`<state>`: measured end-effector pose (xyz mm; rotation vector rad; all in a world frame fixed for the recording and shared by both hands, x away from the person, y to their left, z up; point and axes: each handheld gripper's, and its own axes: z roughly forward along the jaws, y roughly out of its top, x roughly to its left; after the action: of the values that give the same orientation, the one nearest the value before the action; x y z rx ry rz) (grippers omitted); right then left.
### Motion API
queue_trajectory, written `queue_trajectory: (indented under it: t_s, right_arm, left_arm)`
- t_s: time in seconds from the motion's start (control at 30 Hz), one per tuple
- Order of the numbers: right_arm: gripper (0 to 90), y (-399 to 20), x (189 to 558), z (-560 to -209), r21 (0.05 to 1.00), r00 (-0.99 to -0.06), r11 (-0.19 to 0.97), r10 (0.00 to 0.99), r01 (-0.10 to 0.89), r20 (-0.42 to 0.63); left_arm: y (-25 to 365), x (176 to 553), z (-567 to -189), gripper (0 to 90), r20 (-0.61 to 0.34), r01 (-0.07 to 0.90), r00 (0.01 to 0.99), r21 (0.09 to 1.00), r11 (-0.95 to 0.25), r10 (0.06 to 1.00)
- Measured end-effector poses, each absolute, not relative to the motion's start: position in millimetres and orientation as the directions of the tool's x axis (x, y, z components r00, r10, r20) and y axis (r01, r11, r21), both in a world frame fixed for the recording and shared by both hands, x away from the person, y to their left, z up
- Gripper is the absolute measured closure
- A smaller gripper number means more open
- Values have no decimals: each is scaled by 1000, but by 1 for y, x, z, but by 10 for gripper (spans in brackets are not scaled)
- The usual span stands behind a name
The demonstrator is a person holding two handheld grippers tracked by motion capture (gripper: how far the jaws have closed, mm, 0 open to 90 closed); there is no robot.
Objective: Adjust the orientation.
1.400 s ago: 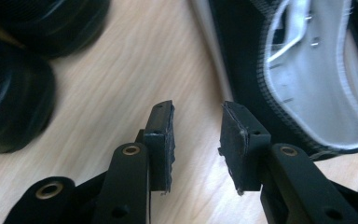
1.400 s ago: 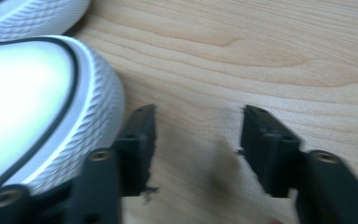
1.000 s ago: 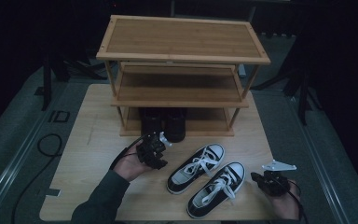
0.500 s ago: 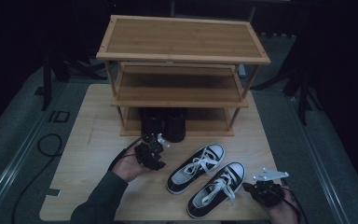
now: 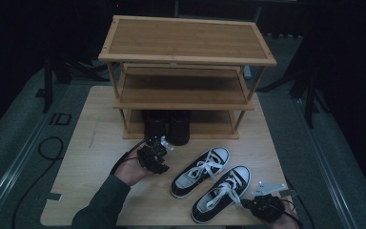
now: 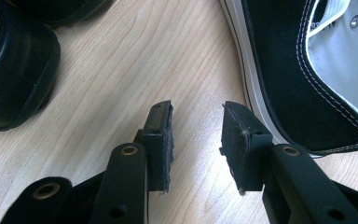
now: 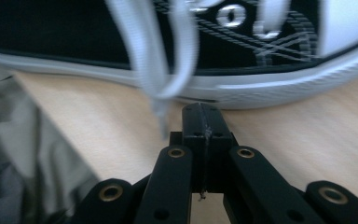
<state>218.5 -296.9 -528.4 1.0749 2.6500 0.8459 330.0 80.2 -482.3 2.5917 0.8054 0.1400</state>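
Note:
Two black-and-white sneakers lie side by side on the wooden table (image 5: 100, 191): the left sneaker (image 5: 201, 165) and the right sneaker (image 5: 221, 193). My left gripper (image 5: 158, 160) hovers left of them, open, with bare wood between its pads (image 6: 162, 135). In the left gripper view the left sneaker's side (image 6: 289, 79) lies just right of the jaws. My right gripper (image 5: 248, 204) sits at the near edge beside the right sneaker, its jaws pressed together (image 7: 204, 116) with nothing between them. The sneaker's side (image 7: 270, 56) and a loose white lace (image 7: 168, 60) hang just ahead of it.
A three-tier wooden shoe rack (image 5: 186, 47) stands at the back of the table. A pair of black shoes (image 5: 167, 126) sits under its lowest shelf; one toe (image 6: 14, 70) is close to my left gripper. A cable (image 5: 47, 148) lies on the floor at left.
My right gripper has moved left and toward the table's near edge, closing in on the right sneaker's side. The left gripper and both sneakers have stayed put.

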Motion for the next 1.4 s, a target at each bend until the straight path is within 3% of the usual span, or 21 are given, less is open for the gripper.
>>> queue_trajectory:
  t_s: [0.43, 1.03, 1.4]
  right_arm:
    - [900, -282, 221, -535, 559, -762, 597, 640, 575, 101]
    - [900, -271, 248, -534, 567, -735, 597, 678, 568, 23]
    - [900, -292, 261, -526, 543, -718, 606, 696, 581, -8]
  left_arm:
    - [83, 330, -486, 638, -33, 524, 825, 417, -743, 564]
    - [79, 331, -492, 639, -42, 518, 833, 412, -750, 552]
    - [74, 333, -497, 644, -54, 523, 832, 409, -748, 553]
